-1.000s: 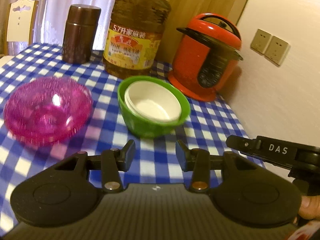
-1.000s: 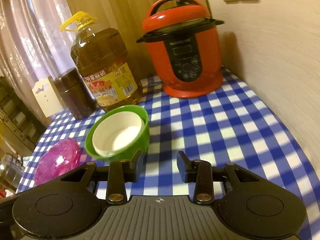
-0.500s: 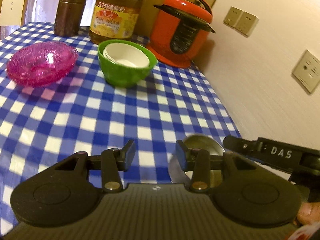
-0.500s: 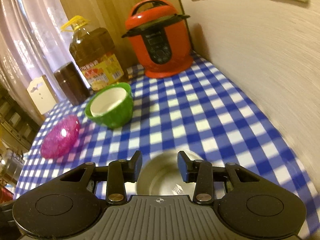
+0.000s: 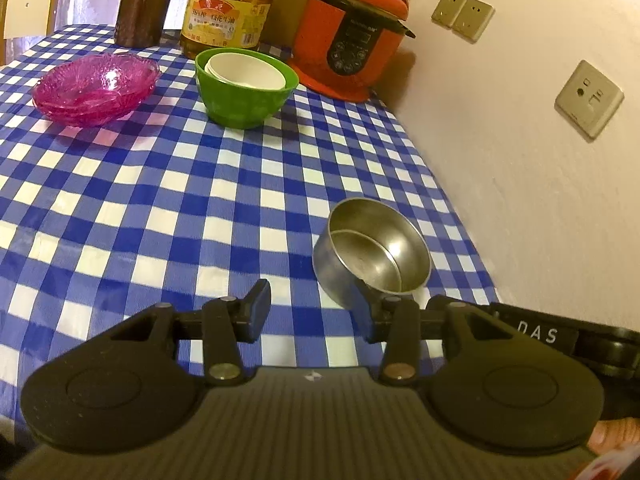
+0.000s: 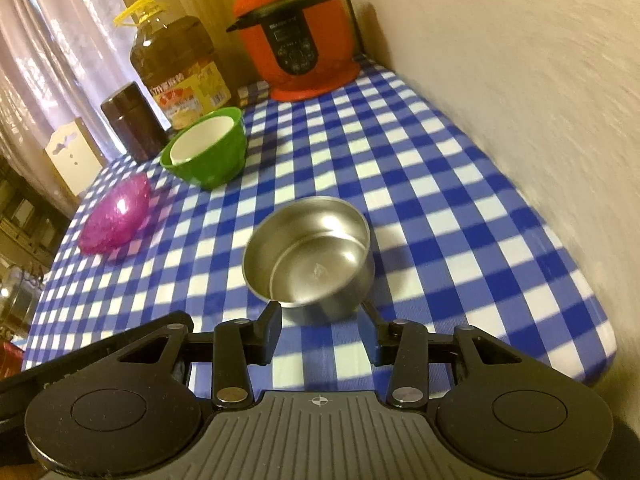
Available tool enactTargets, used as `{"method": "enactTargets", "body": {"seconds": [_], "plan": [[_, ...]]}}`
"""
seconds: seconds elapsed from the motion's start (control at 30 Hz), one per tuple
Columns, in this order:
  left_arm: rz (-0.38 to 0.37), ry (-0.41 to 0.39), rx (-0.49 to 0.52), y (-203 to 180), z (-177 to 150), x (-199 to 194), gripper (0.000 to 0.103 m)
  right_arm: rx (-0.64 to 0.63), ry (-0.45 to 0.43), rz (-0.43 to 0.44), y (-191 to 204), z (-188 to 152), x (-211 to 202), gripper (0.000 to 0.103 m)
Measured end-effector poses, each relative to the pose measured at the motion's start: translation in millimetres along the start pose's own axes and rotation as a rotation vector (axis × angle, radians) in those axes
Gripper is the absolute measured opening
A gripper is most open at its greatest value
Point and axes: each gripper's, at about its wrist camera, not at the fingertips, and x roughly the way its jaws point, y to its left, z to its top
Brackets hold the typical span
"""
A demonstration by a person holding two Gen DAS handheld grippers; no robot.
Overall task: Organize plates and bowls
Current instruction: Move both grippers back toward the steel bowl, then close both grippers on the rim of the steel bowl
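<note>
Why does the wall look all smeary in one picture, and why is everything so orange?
Right wrist view: the wall is streaked by motion blur. Left wrist view: wall and steel bowl stay sharp. Both views: warm light tints everything, and the fisheye lens bends the checked tablecloth.

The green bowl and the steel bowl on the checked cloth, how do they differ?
The green bowl is opaque plastic-looking green; the steel bowl is shiny bare metal. The green bowl has white bowls nested inside it; the steel bowl is empty. The green bowl sits far back by the red cooker; the steel bowl sits near the grippers. Both stand upright on the checked cloth.
</note>
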Motion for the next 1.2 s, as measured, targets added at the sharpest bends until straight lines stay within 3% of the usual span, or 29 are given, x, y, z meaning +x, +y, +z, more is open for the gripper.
{"method": "enactTargets", "body": {"seconds": [0.53, 0.87, 1.2], "plan": [[-0.017, 0.005, -0.007, -4.8, -3.6, 5.9, 0.039, 0.062, -0.016, 0.029, -16.2, -2.5, -6.3, 0.043], [-0.051, -0.009, -0.054, -4.1, 9.6, 38.8, 0.037, 0.134, -0.031, 0.022, -35.5, 10.0, 15.9, 0.042], [-0.049, 0.017, -0.071, -4.6, 17.6, 75.0, 0.027, 0.161, -0.023, 0.045, -42.8, 22.9, 44.2, 0.042]]}}
